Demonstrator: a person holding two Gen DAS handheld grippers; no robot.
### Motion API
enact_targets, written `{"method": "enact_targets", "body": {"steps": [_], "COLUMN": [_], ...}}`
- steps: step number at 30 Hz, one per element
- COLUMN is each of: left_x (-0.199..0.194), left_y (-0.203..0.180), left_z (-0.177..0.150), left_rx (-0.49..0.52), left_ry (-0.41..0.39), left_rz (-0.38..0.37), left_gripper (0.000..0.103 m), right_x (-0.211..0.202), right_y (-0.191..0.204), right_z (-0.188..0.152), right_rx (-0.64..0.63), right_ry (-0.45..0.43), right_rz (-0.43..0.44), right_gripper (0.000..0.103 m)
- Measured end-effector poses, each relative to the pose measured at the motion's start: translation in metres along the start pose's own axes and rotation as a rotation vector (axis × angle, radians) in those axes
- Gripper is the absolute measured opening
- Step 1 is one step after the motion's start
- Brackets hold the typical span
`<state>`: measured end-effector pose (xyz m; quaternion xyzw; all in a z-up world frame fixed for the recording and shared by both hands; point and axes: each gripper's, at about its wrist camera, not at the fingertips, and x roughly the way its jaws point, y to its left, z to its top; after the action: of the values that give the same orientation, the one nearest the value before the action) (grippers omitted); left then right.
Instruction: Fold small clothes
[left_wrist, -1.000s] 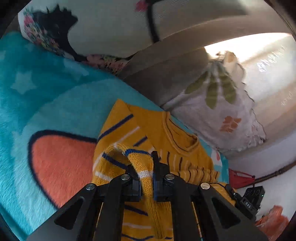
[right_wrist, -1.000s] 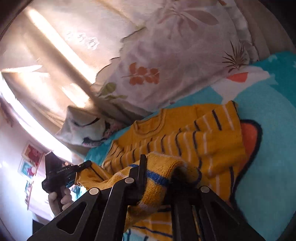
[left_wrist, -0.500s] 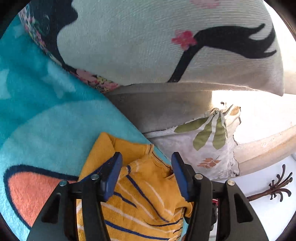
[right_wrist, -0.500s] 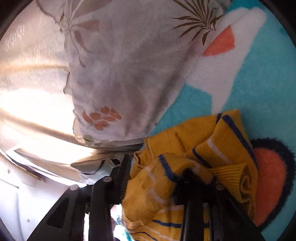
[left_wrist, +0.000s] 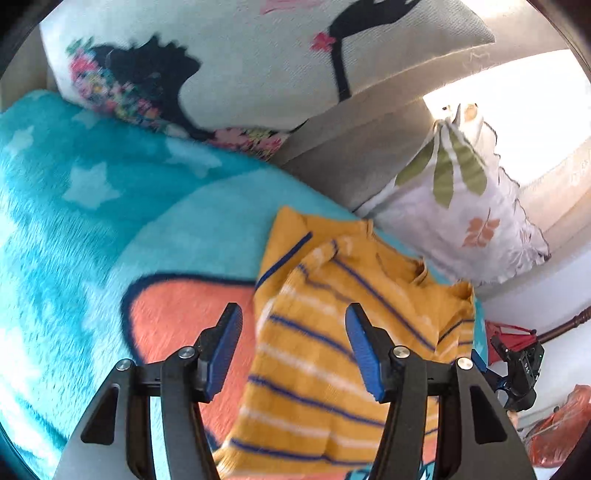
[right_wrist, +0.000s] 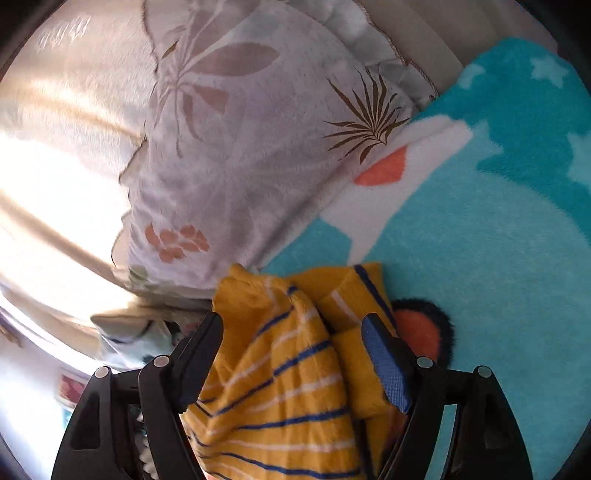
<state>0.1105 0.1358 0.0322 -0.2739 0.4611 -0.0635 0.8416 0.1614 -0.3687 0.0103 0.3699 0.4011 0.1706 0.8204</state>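
A small mustard-yellow knit sweater (left_wrist: 343, 332) with blue and white stripes lies folded over on a turquoise fleece blanket (left_wrist: 92, 229). My left gripper (left_wrist: 293, 352) is open above it, its blue pads (left_wrist: 223, 350) apart and holding nothing. In the right wrist view the sweater (right_wrist: 280, 387) lies bunched between and below the fingers. My right gripper (right_wrist: 295, 369) is open too, with the cloth loose between its fingers.
A white pillow with a black bird print (left_wrist: 240, 62) leans at the back left. A pale leaf-print pillow (left_wrist: 461, 214) (right_wrist: 251, 147) lies beside the sweater. The blanket has an orange patch (left_wrist: 184, 317). A sunlit beige sofa back (right_wrist: 55, 147) rises behind.
Both grippers held sweater cloth a second ago and folded it toward the collar. Both have let go and opened. The sweater now lies folded over, and the left view has drawn back.
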Motion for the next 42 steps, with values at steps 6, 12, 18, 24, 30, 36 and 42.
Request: {"method": "enact_targets", "body": {"steps": [6,12,18,24,30,36,42], "left_x": [0.0,0.019,0.031,0.014,-0.032,-0.056,-0.097], "left_y": [0.029,0.024,-0.002,-0.01,-0.007,0.006,0.027], "left_z": [-0.033,-0.05,-0.067,-0.064,-0.095,-0.148,-0.167], "left_rx": [-0.022,-0.017,0.002,0.011,0.021,0.047,0.103], "left_ry": [0.035,0.049,0.02,0.081,0.106,0.142,0.046], "left_rz": [-0.038,-0.105,-0.113,-0.079,-0.131,-0.104,-0.054], "left_gripper": [0.064,0.077,0.085,0.019,0.019,0.023,0.024], "right_x": [-0.025,-0.027,0.02,0.027,-0.023,-0.066,-0.111], "right_y": [-0.019,-0.026,0.019,0.029,0.031,0.018,0.01], "right_z": [-0.054,-0.075,-0.091,-0.088,-0.106,-0.157,-0.167], "right_rx": [-0.077,-0.107,-0.213,-0.215,-0.227,-0.269,-0.289], "right_ry": [0.073,0.056,0.033,0.125,0.163,0.193,0.101], "right_rz": [-0.055,-0.042,-0.044,-0.08,0.013,-0.037,-0.148], "right_gripper": [0.082,0.086,0.086,0.026,0.023,0.032,0.041]}}
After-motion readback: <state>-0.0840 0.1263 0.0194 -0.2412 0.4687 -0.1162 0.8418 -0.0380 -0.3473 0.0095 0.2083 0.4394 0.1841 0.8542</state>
